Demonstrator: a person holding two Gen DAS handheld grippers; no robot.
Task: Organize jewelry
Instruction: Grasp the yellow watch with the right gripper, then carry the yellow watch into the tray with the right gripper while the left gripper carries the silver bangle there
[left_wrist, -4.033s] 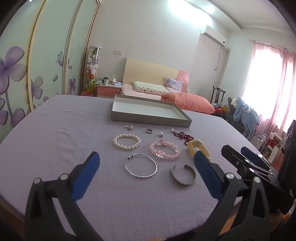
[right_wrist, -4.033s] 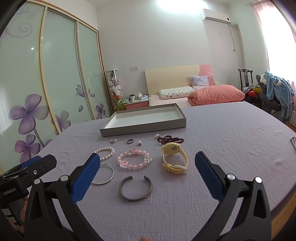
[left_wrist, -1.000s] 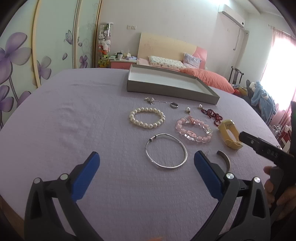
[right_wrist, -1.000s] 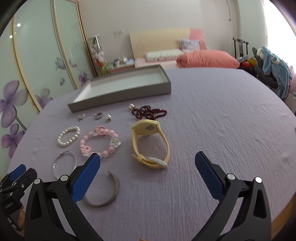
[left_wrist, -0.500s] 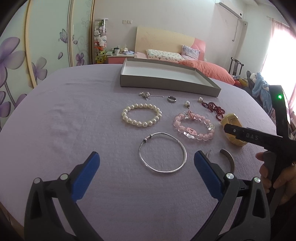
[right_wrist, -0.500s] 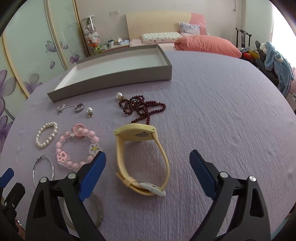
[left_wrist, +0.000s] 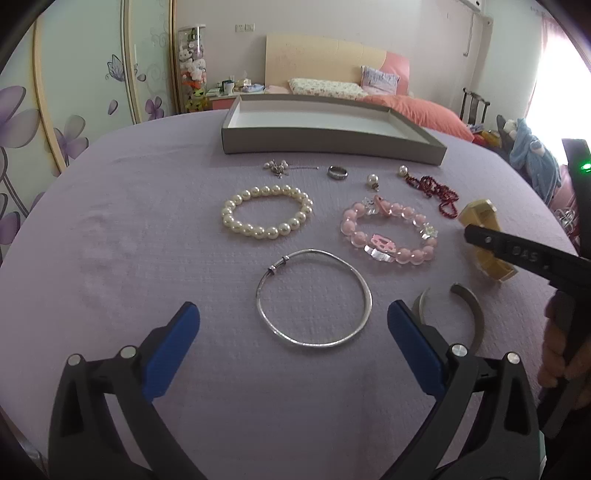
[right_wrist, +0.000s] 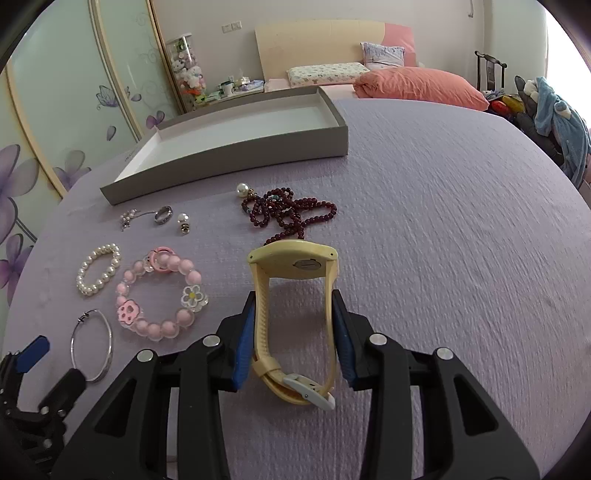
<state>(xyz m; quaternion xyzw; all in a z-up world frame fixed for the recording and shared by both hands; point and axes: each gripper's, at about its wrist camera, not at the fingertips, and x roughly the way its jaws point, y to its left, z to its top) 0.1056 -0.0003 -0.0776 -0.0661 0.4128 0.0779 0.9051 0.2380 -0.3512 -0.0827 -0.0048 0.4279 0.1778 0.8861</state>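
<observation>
Clamped by right gripper (right_wrist: 293, 332) on yellow watch (right_wrist: 295, 306) strap at frame centre, left gripper (left_wrist: 291, 328) apart; risked slipping from springy strap.

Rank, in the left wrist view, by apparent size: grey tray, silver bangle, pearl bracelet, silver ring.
1. Grey tray, though farthest away.
2. Silver bangle, nearest the camera, which flatters it.
3. Pearl bracelet, slightly smaller; true order against the bangle unsure.
4. Silver ring, clearly smallest.
</observation>
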